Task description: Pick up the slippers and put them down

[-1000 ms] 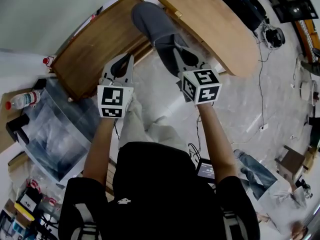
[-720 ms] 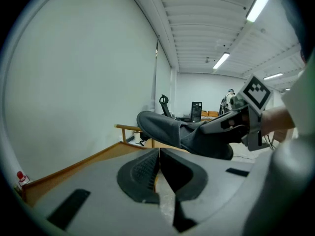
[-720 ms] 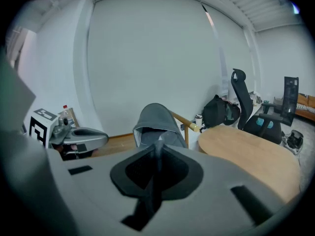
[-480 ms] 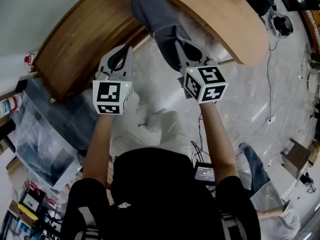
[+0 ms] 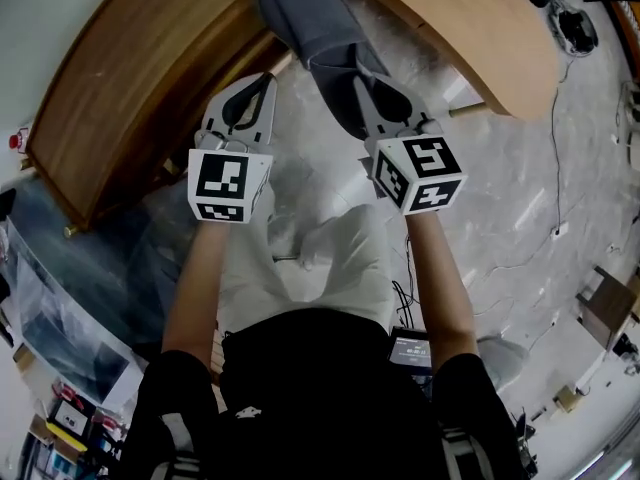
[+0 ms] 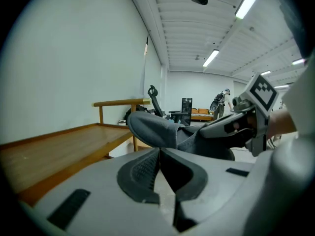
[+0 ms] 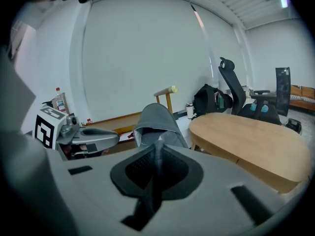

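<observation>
right tool (image 7: 157, 151) clenched on the thin opening rim of the grey fabric slipper (image 5: 312, 38), rim pinched flat between the pads. left tool (image 6: 159, 154) clenched too, pads meeting on nothing, riding just beside the right one. slipper hangs off the right tool, toe pointing away from the person, touching nothing i can see. it sits in front of the gap between the long wooden table (image 5: 130, 98) on the left and the oval wooden table (image 5: 480, 28) on the right, with the pale marbled floor (image 5: 500, 188) below. change over the last second: both tools have come down together with the head, both tables now fill more of the head view, grip unchanged. reads as the lowering leg of the put-down, pick already done. slipper not landed yet, so no release until the sole rests on something. only one slipper in view, can't see the second
</observation>
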